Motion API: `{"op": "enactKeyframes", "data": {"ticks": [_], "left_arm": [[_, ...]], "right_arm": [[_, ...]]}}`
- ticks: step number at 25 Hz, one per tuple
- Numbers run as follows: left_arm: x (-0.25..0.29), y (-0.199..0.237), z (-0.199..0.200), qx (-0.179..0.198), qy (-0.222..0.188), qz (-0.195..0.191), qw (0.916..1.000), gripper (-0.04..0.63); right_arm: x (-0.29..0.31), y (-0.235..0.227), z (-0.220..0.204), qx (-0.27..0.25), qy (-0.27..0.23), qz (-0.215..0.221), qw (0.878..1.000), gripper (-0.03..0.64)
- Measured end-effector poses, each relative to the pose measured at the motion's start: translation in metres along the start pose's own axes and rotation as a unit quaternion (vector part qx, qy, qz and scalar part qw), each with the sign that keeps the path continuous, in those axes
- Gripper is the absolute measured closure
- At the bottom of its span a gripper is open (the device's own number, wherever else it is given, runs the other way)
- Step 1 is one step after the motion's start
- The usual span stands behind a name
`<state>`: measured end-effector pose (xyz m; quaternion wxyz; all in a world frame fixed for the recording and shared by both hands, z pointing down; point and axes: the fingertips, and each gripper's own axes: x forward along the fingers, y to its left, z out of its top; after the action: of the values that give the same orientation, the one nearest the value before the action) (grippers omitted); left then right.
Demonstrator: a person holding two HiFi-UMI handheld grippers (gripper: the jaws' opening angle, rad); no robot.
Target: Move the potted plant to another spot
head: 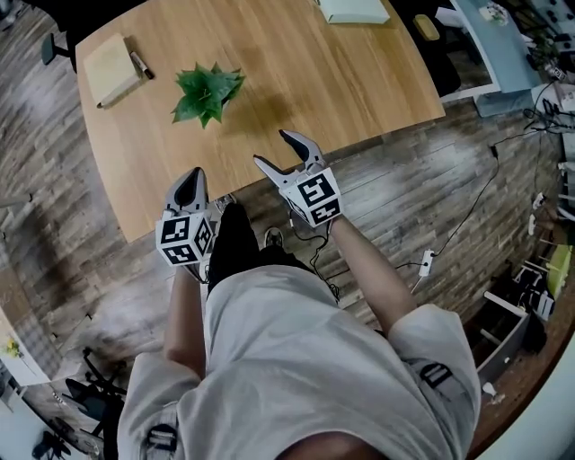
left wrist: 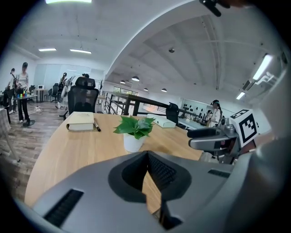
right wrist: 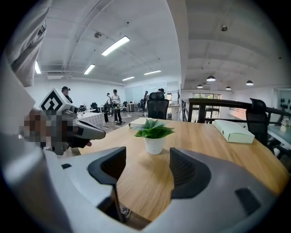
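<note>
Bare counter (head: pixel 341 81) runs from the near edge up to the potted plant (head: pixel 208 92), leaving the right hand-held gripper (head: pixel 269 146) an open path to it. Left of the plant lie a notebook (head: pixel 112 67) and pen (head: pixel 141 65) (both apart from the leaves). A pale box (head: pixel 353 9) sits well off at the far edge.

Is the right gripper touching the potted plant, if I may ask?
Apart: the head view shows bare tabletop between the open right gripper and the potted plant.
</note>
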<state>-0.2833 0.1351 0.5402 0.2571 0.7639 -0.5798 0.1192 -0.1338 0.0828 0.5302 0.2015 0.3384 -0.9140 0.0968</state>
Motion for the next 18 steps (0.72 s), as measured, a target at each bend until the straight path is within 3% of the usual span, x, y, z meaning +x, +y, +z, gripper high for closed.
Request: {"op": "enactKeyframes", "data": {"ticks": [18], "left_arm": [[0.049,0.052,-0.012,-0.018,0.043,-0.01,0.9989,0.583]], "right_arm": [[0.095,-0.013,-0.015,-0.005,0.039,0.007,0.999,0.29]]}}
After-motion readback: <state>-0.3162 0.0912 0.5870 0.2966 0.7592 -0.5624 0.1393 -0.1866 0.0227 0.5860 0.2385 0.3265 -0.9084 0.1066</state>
